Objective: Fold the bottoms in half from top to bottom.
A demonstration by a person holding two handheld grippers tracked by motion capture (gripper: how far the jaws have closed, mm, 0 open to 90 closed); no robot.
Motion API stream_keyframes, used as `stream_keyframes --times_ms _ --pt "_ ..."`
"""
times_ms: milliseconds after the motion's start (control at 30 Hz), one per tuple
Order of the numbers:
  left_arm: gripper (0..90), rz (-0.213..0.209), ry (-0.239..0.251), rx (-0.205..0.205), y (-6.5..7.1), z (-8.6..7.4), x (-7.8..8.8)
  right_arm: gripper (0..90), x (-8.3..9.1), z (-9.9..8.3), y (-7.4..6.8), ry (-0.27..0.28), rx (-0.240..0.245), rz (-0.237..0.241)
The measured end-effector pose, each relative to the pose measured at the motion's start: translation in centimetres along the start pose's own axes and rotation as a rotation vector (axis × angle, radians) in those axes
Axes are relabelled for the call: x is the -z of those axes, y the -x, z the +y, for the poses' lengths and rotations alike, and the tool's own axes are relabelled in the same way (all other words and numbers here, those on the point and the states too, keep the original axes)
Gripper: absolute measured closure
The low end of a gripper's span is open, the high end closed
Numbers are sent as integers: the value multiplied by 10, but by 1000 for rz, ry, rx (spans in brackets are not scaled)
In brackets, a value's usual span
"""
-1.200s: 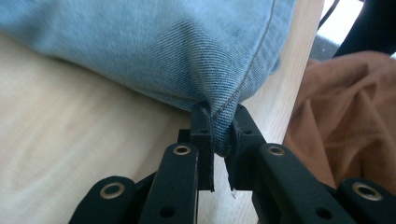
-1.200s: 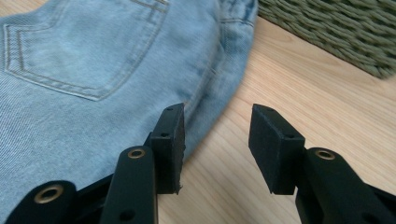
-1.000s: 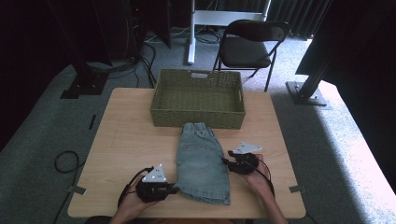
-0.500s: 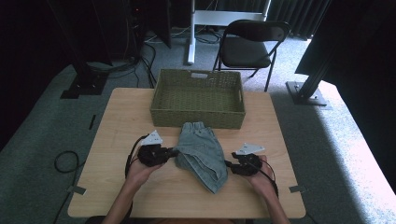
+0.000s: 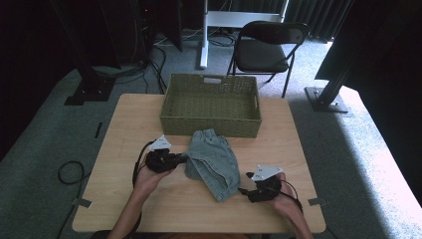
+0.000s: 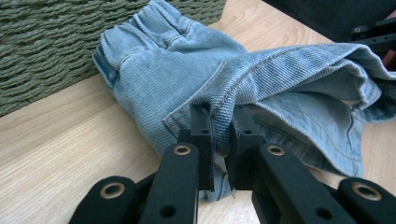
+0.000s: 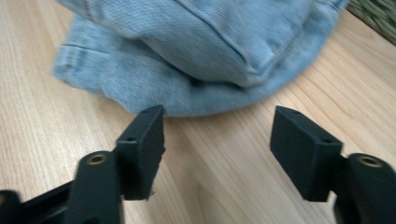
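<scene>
On the counter (image 5: 124,149) before a woven basket (image 5: 211,105), left claw (image 6: 219,135) pinching folded denim shorts (image 5: 213,162), right claw (image 7: 217,135) just opening, spread, nothing between.

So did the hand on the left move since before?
Yes. The left gripper, shut on a fold of the denim shorts, has gone up the table from the near edge toward the green basket, dragging that side of the shorts over.
</scene>
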State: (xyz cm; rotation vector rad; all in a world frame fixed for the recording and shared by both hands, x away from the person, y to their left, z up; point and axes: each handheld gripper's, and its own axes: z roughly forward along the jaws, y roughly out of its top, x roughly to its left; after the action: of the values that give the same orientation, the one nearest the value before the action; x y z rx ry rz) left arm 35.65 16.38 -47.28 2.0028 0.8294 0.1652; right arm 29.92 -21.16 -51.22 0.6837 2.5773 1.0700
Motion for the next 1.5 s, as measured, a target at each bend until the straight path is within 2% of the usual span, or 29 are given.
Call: stream_keyframes --times_ms 33,133,200,333,467,600,633,733,833,933,967,1067,1200,1267,1400,1500 --pt "835 4 -1 2 -1 0 0 329 -2 4 -4 -4 33 18" --pt "835 8 -1 8 -4 -1 0 306 -3 5 -9 -9 58 37" --pt "835 10 -3 13 -5 -1 0 296 -5 3 -11 -24 73 32" --pt "835 11 -5 13 -6 0 0 273 -7 4 -10 -26 68 0" --pt "835 26 -2 15 -6 2 1 263 -9 18 -7 26 90 -37" --pt "835 51 6 24 -11 5 7 264 -9 30 -5 71 98 -44" --pt "834 58 7 25 -12 5 8 288 -9 40 -3 114 108 -61" --pt "834 77 15 40 -16 7 12 369 -10 49 4 164 88 -42" --pt "834 91 19 60 -21 9 14 477 -12 57 13 209 49 -33" --pt "834 105 16 72 -24 12 13 616 -17 63 28 248 -25 -26" --pt "833 110 15 74 -26 13 11 688 -19 65 33 253 -46 -28" --pt "832 123 13 84 -30 17 7 791 -28 67 50 262 -135 -4" --pt "825 134 12 106 -37 22 0 817 -40 69 66 248 -219 -11" --pt "818 138 16 117 -40 24 -3 819 -43 70 72 245 -245 -16" --pt "812 149 13 126 -45 26 -6 819 -48 70 78 240 -275 -23" --pt "769 167 27 145 -49 26 -6 801 -54 71 83 218 -304 -38"
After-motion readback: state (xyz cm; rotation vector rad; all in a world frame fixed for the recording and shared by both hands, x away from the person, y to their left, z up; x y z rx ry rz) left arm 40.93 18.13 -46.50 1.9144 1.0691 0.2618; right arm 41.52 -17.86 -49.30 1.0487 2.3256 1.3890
